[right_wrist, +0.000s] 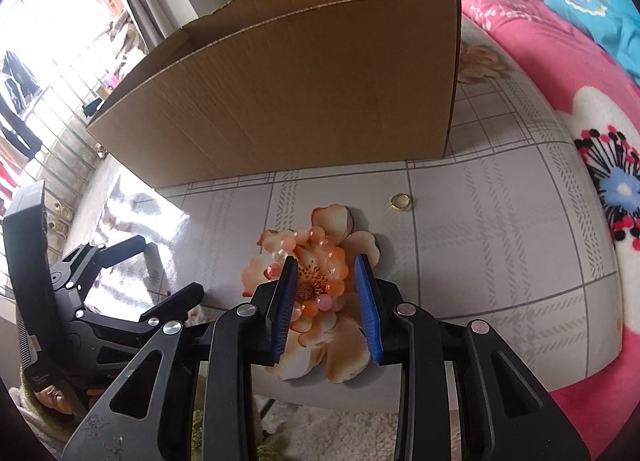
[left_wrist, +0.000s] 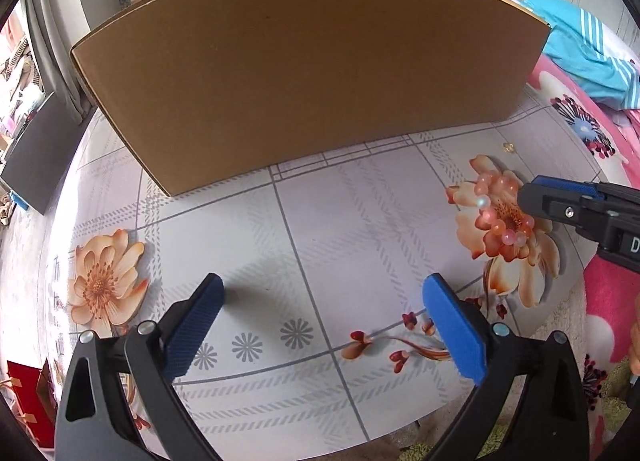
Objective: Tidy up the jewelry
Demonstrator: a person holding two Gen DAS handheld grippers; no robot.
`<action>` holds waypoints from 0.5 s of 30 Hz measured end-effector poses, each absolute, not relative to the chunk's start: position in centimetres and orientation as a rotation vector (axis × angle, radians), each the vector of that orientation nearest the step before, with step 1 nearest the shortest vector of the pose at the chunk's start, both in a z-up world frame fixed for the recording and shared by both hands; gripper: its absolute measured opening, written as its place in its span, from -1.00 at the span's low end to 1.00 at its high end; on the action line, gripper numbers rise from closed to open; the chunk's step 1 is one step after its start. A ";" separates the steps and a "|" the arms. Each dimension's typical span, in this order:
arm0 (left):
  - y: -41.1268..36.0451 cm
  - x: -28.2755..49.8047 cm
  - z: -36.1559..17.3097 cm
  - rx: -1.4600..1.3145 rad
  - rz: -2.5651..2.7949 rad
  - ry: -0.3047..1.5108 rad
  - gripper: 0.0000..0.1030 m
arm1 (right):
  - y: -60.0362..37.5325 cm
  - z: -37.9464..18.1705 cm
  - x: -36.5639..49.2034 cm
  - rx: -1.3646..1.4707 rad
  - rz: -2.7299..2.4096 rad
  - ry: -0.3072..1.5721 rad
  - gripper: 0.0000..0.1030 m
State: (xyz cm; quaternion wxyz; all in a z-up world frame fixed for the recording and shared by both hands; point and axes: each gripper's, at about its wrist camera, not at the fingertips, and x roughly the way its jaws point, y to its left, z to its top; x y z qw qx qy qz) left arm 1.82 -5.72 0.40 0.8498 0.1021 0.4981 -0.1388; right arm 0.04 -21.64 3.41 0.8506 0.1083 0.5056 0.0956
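A pink bead bracelet (left_wrist: 501, 209) lies on a printed orange flower on the table; it also shows in the right wrist view (right_wrist: 316, 261). My right gripper (right_wrist: 326, 265) is open, its blue pads on either side of the bracelet, low over the table; its tip shows in the left wrist view (left_wrist: 532, 197). A small gold ring (right_wrist: 400, 201) lies beyond the bracelet, also faint in the left view (left_wrist: 509, 147). My left gripper (left_wrist: 324, 293) is open and empty over the table's middle. An open cardboard box (right_wrist: 280, 101) stands behind.
The table (left_wrist: 320, 229) has a grey checked cloth with printed flowers. A pink floral blanket (right_wrist: 580, 109) and blue garment (left_wrist: 592, 45) lie to the right. A dark panel (left_wrist: 36, 157) stands at the left. The box wall (left_wrist: 304, 73) is close ahead.
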 end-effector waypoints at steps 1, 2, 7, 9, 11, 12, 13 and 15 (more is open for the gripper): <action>-5.7 1.7 0.4 0.215 -0.291 1.049 0.90 | -21.4 3.3 0.2 0.226 0.200 1.068 -0.46; -5.8 1.8 0.4 0.213 -0.289 1.049 0.90 | -21.1 3.3 0.4 0.225 0.200 1.071 -0.47; -5.5 1.0 0.5 0.209 -0.282 1.047 0.90 | -20.4 2.6 0.6 0.236 0.211 1.093 -0.60; -5.5 1.0 0.5 0.207 -0.280 1.044 0.90 | -20.5 2.3 0.5 0.244 0.214 1.098 -0.65; -5.3 1.0 0.4 0.205 -0.278 1.041 0.90 | -20.5 2.2 0.8 0.249 0.212 1.101 -0.71; -5.3 0.9 0.4 0.205 -0.277 1.040 0.90 | -20.5 2.2 0.9 0.255 0.211 1.103 -0.76; -5.3 0.9 0.4 0.205 -0.278 1.041 0.90 | -20.6 2.1 0.9 0.260 0.214 1.106 -0.79; -5.3 0.9 0.4 0.205 -0.278 1.041 0.90 | -20.7 2.2 0.9 0.276 0.223 1.110 -0.83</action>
